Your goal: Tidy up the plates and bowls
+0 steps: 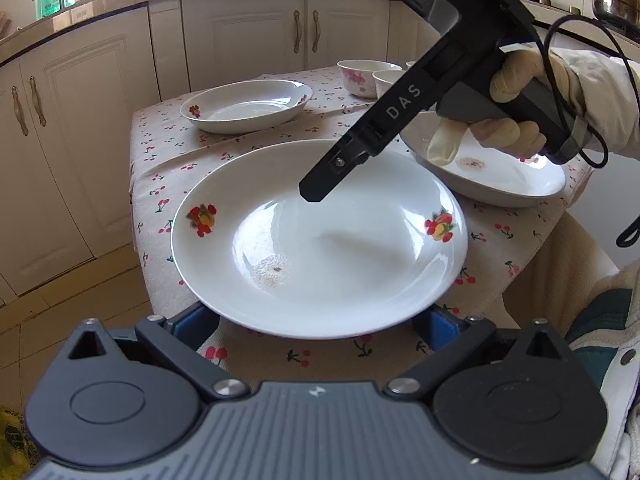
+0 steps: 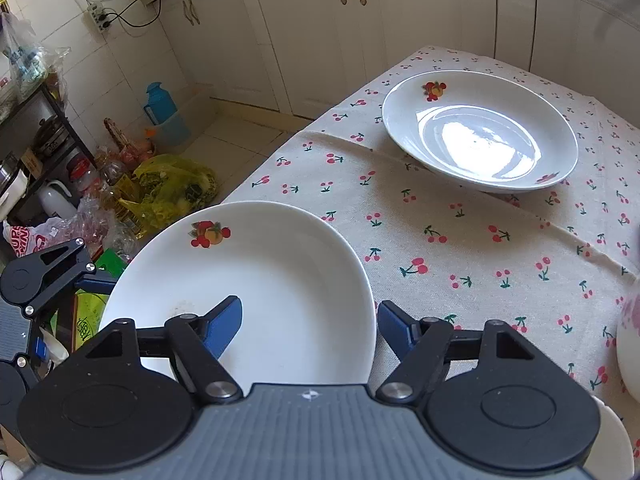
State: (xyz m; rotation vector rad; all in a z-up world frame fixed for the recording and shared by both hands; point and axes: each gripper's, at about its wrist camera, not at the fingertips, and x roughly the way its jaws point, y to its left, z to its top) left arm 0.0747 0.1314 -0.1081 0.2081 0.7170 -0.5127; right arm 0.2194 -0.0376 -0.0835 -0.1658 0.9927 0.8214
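A white plate with fruit decals lies at the near edge of the cherry-print table. My left gripper stands wide apart, its blue fingers under the plate's near rim, tips hidden. From the far side my right gripper straddles the plate's rim, one blue finger over the plate's well, the other outside the rim, with gaps showing. A second plate sits farther back. A third plate lies under the gloved right hand. Two flowered bowls stand at the back.
White cabinets run behind the table. Left of the table, the floor holds bags, bottles and a blue thermos beside a dark shelf. A flowered bowl shows at the right edge of the right wrist view.
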